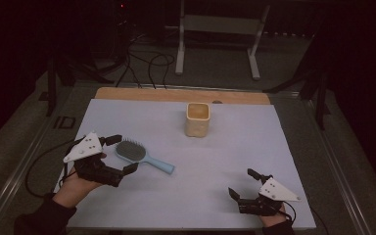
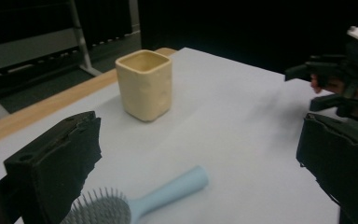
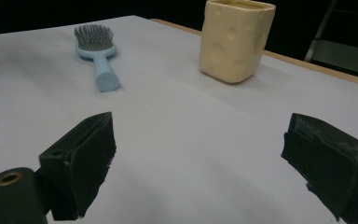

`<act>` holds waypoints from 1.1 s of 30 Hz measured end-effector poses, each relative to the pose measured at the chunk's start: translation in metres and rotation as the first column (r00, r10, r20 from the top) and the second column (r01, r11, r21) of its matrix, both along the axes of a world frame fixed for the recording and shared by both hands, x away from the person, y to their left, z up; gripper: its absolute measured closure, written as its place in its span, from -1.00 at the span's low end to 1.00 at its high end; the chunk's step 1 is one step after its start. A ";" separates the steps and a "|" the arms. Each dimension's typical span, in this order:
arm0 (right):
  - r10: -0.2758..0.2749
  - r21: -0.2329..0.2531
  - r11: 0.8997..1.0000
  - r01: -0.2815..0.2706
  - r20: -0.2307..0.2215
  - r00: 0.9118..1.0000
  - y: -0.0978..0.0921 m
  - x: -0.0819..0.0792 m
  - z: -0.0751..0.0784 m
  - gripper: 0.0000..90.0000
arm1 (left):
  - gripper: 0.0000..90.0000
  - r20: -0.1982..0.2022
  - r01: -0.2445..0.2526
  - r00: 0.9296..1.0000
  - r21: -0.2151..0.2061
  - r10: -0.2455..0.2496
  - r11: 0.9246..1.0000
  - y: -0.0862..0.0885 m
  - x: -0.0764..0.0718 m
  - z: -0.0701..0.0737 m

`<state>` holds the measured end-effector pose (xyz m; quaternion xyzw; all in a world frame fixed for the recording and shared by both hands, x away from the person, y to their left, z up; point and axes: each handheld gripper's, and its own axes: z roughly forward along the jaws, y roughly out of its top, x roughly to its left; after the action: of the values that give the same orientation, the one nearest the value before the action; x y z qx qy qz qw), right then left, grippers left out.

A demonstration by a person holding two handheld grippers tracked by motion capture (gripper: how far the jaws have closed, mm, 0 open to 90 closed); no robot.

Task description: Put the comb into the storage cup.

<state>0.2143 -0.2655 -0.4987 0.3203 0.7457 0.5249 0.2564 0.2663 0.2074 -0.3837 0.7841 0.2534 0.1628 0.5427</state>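
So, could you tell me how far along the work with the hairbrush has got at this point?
Nothing looks done yet: the hairbrush lies flat on the table, apart from the cream cup. In hand: the left gripper sits open with its jaws either side of the brush head, not closed. The right gripper waits open, apart. The grasp and any move of the brush remain.

The table (image 1: 186, 205) was bare between the two grippers, so there was wide room to pass. Only the hairbrush (image 1: 142, 154) lay beside the left gripper (image 1: 119, 153), and the cup (image 1: 198, 119) stood farther back.
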 end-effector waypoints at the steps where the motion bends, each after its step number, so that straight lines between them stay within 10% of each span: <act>1: 0.001 0.004 1.000 -0.001 -0.003 1.000 0.000 0.000 0.000 -0.81 | -1.00 -0.004 0.003 1.000 0.013 -0.002 1.000 -0.005 0.005 0.003; 18: 0.011 0.008 1.000 -0.011 0.000 1.000 0.001 0.000 0.000 -0.81 | -1.00 -0.023 0.063 0.998 0.079 -0.062 0.995 -0.046 0.033 -0.001; 33: 0.020 0.011 1.000 -0.020 0.003 1.000 0.001 0.000 -0.001 -0.81 | -0.87 -0.077 0.063 0.996 0.175 -0.050 0.983 -0.085 0.058 -0.037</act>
<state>0.2143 -0.2645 -0.4992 0.3138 0.7456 0.5319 0.2504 0.3238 0.1223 -0.4212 0.8415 0.2349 0.1409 0.4656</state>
